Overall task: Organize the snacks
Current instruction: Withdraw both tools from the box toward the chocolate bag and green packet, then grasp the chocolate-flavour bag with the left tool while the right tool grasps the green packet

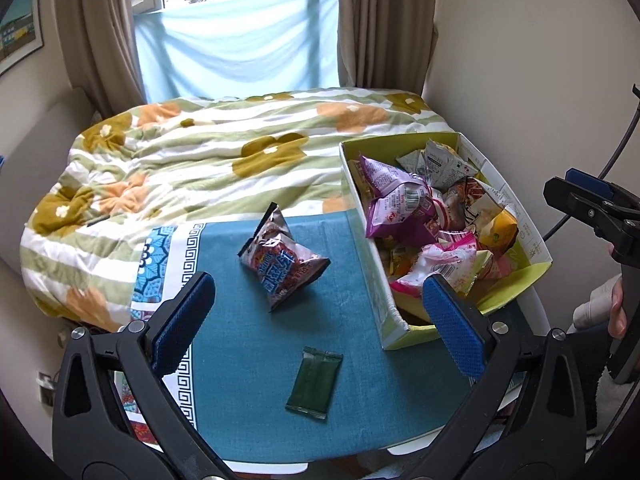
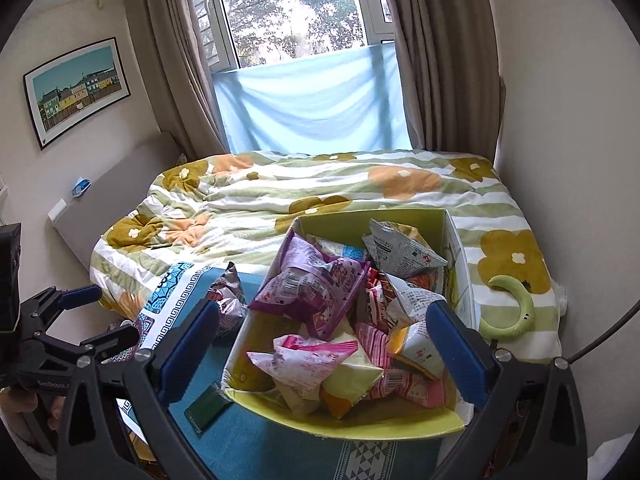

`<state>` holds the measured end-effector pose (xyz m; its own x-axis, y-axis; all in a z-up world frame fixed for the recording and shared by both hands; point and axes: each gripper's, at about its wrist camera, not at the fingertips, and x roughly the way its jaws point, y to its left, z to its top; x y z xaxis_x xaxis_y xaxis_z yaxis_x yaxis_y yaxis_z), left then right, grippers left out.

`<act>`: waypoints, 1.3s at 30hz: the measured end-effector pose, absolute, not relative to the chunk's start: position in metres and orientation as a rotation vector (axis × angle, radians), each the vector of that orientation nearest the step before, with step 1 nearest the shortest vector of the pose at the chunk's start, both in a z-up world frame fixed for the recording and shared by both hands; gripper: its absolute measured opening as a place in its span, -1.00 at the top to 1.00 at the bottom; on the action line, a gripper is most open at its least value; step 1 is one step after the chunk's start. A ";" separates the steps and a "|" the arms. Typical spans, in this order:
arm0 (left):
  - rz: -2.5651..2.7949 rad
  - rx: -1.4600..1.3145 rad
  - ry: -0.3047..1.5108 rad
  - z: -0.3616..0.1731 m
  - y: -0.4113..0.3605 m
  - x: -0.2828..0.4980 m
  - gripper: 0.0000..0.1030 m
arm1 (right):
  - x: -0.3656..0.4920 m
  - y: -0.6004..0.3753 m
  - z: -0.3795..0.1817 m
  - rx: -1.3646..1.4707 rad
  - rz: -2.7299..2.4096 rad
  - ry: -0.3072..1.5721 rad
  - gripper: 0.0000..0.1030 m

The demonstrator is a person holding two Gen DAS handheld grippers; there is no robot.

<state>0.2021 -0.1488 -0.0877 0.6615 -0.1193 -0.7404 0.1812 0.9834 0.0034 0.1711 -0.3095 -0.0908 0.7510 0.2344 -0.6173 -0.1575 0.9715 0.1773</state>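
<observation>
A yellow-green cardboard box [image 1: 516,276] holds several snack bags and stands at the right of a teal cloth [image 1: 352,400]. A brown-red snack bag [image 1: 280,260] lies on the cloth left of the box. A small dark green packet [image 1: 315,383] lies nearer me. My left gripper [image 1: 316,320] is open and empty, above the cloth between these two. My right gripper [image 2: 326,346] is open and empty, over the box [image 2: 360,424] and its pink and purple bags [image 2: 316,292]. The green packet [image 2: 206,406] and the brown-red bag [image 2: 228,300] show left of the box.
A bed with a flowered quilt [image 1: 224,152] lies beyond the cloth. A green crescent-shaped object [image 2: 516,308] rests on the quilt right of the box. Walls stand close on the right. A curtained window [image 2: 296,12] is at the back.
</observation>
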 end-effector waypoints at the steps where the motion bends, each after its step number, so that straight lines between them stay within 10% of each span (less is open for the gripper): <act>1: -0.180 0.080 0.827 -0.088 -0.143 0.203 -0.99 | 0.169 -0.303 -0.089 0.112 0.212 0.685 -0.99; 21: -0.592 0.214 0.904 -0.133 -0.046 0.299 -0.99 | 0.141 -0.149 -0.130 0.208 -0.097 0.764 -0.99; 39: -0.973 0.400 1.073 -0.268 -0.085 0.420 -0.99 | 0.161 -0.080 -0.277 0.330 -0.302 1.024 -0.99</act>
<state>0.4196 -0.0853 -0.2676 0.1344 -0.4687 -0.8731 0.8230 0.5435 -0.1652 0.1611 -0.0801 -0.2772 0.4869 -0.0908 -0.8687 0.3953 0.9098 0.1265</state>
